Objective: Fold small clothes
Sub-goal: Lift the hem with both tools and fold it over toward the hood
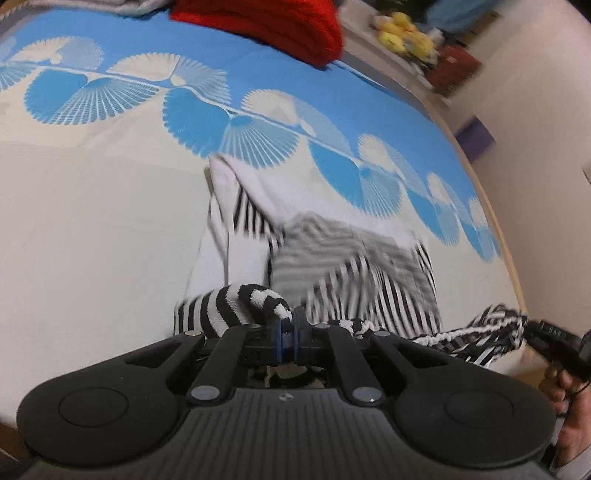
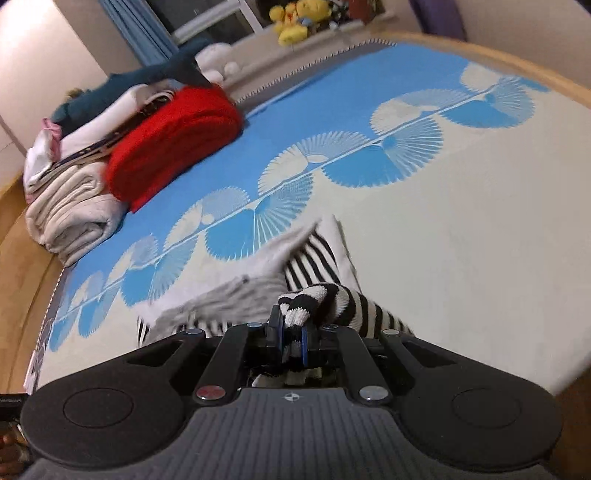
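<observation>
A small black-and-white striped garment (image 1: 332,258) lies partly lifted on the bed, with white panels toward the far end. My left gripper (image 1: 289,325) is shut on its near striped edge. My right gripper (image 2: 291,332) is shut on another striped edge of the same garment (image 2: 314,266). In the left wrist view the right gripper (image 1: 532,332) shows at the right edge, pulling a stretched, bunched striped corner. The garment is blurred from motion.
The bed cover (image 1: 92,221) is cream with a blue fan pattern. A folded red cloth (image 2: 173,144) and a stack of folded white and beige clothes (image 2: 70,206) sit at the far side. Plush toys (image 2: 291,22) line a sill. The wooden bed rim (image 2: 517,55) curves around.
</observation>
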